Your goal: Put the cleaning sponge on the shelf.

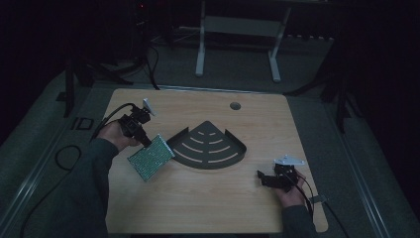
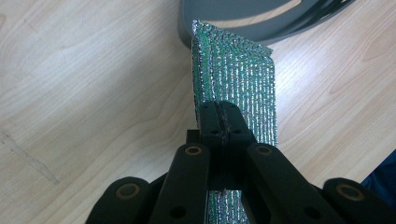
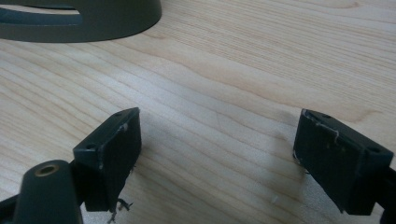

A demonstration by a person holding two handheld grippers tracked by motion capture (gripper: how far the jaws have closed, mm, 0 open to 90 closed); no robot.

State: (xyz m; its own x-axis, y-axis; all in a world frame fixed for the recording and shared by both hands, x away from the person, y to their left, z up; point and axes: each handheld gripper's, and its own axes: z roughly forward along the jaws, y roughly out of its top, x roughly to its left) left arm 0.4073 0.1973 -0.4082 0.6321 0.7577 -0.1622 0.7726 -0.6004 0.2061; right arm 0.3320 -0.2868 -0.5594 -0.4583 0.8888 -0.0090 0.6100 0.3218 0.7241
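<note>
Apparently one foil pad (image 1: pixel 151 157) (left gripper (image 2: pixel 223 122) clamped), one tray (image 1: pixel 210 145).

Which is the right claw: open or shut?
Open. In the right gripper view, the right claw has its two jaws standing wide apart, with bare table between them and nothing held.

Setting: dim lab or recording room. Evidence: one light-wood table (image 1: pixel 208 198) with rounded corners and a cable hole (image 1: pixel 235 105), standing alone on grey carpet (image 1: pixel 317 64); black cables (image 1: pixel 148 59) trailing over the floor; dark tripod-like stands (image 1: pixel 341 94) at both sides; white legs of a second desk (image 1: pixel 200 49) behind; unlit surroundings.
</note>
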